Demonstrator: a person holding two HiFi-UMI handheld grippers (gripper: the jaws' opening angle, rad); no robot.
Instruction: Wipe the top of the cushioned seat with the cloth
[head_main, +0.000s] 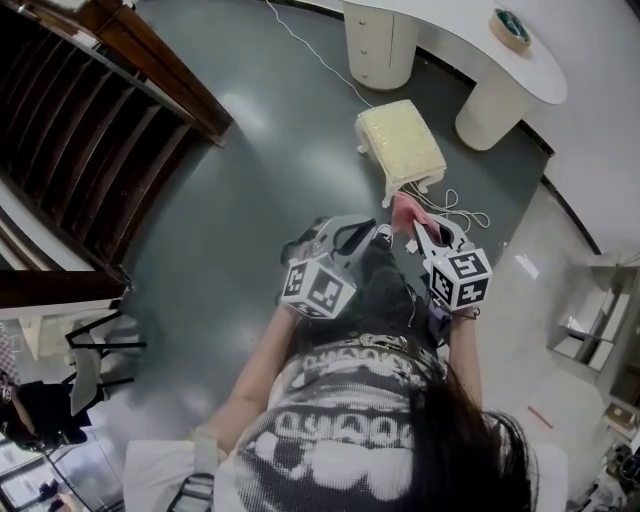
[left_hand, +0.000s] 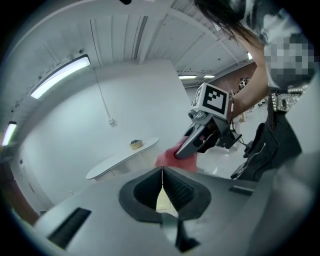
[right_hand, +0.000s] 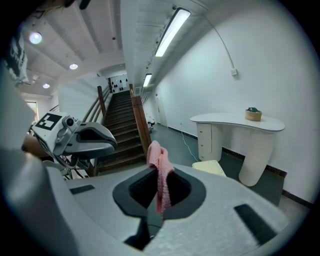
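1. Currently, right tongs (right_hand: 159, 190) are clenching the pink cloth (right_hand: 156, 152), leaving it hanging free for wiping.
2. Left tongs (left_hand: 162, 181) are closed on nothing, idling beside the right.
3. Seat (head_main: 401, 142) is standing on the floor (head_main: 250, 200) ahead, near the desk (head_main: 470, 40), and the cloth is not yet touching it.

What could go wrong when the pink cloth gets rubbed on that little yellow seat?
1. The right hand-held gripper pinches only a narrow part of the cloth and the rest hangs loose, so rubbing might tug it out.
2. A white cord lies curled on the floor right beside the cushioned seat. A foot could catch on it.
3. The seat is small and stands on a smooth-looking floor, so a hard push might slide it.
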